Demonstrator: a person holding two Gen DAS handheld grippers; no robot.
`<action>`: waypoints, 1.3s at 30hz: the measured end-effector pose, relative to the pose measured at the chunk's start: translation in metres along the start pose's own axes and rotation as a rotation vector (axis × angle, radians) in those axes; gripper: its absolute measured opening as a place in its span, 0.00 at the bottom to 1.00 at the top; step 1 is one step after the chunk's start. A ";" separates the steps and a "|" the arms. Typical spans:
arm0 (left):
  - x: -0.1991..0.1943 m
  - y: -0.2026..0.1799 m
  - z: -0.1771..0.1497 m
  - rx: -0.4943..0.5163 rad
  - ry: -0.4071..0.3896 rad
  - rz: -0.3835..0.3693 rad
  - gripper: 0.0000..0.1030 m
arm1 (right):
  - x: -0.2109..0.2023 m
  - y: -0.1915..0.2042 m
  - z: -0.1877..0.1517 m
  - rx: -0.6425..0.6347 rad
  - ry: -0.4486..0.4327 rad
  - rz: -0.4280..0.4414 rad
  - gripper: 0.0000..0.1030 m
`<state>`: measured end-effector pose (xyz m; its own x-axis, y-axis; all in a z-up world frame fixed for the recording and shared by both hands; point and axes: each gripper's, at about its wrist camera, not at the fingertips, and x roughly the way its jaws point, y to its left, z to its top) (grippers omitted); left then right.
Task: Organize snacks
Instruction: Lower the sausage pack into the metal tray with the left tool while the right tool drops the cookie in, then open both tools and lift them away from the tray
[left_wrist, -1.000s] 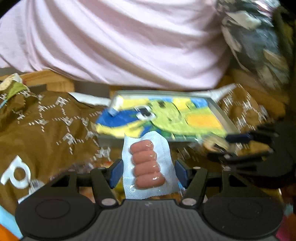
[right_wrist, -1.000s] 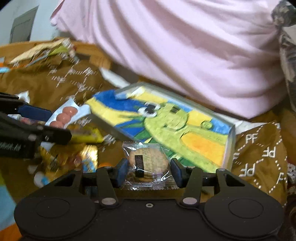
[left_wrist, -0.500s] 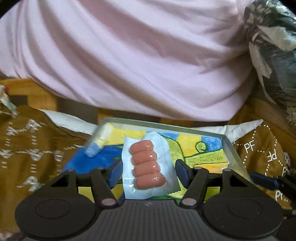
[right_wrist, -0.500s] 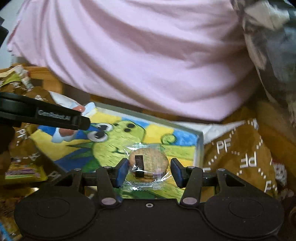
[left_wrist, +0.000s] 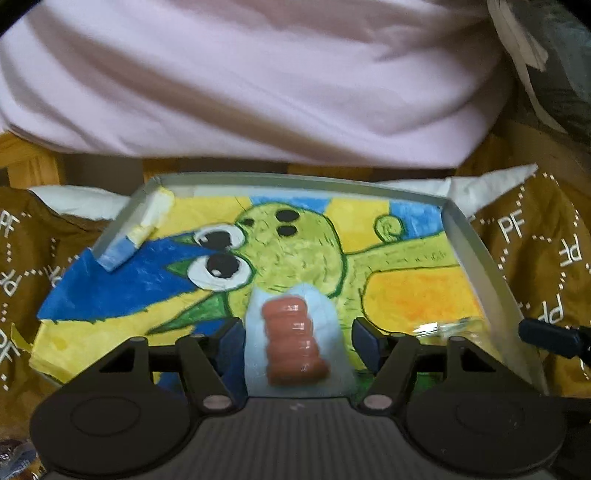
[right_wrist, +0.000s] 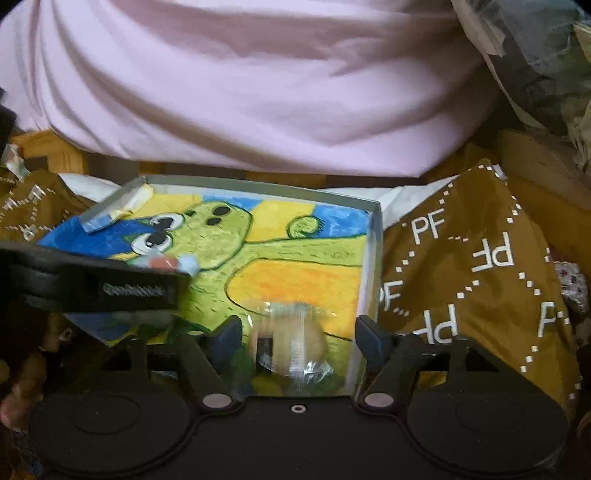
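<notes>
Dominating both views, a shallow grey tray (left_wrist: 469, 236) lined with a green cartoon drawing is seen lying on a brown cloth (right_wrist: 476, 266) printed with "PF", below a person's pink garment (left_wrist: 258, 85). 2 snacks are being delivered to this tray, so the placing step is judged to be in hand.

Over the tray's near edge, toward its middle, the left gripper (left_wrist: 295, 332) is held with its jaws spread apart; the sausage packet (left_wrist: 295, 332) sits between them with gaps visible on both sides, so it appears released rather than pinched. Whether it already rests on the tray floor cannot be told.

At the tray's near right corner, the right gripper (right_wrist: 293, 332) is likewise parted, and the blurred clear-wrapped biscuit (right_wrist: 291, 339) lies between its jaws without contact, seemingly dropping or just set down inside the wall.

Next, both grippers should be drawn back clear of the tray without dragging either packet, and more loose snacks beside the tray should be sought.
</notes>
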<state>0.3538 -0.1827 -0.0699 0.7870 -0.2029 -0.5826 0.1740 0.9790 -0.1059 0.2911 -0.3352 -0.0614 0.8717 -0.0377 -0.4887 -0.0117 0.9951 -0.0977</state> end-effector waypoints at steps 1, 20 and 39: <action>-0.001 0.000 0.001 -0.008 0.003 0.000 0.77 | 0.000 0.000 0.001 0.000 -0.001 0.003 0.75; -0.136 0.047 0.012 -0.141 -0.237 0.078 1.00 | -0.111 0.015 0.020 0.101 -0.329 0.028 0.99; -0.267 0.085 -0.043 -0.066 -0.382 0.117 1.00 | -0.224 0.070 -0.012 0.085 -0.435 0.114 0.99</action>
<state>0.1328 -0.0450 0.0417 0.9649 -0.0697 -0.2534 0.0414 0.9925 -0.1153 0.0889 -0.2585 0.0307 0.9921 0.0957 -0.0812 -0.0948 0.9954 0.0156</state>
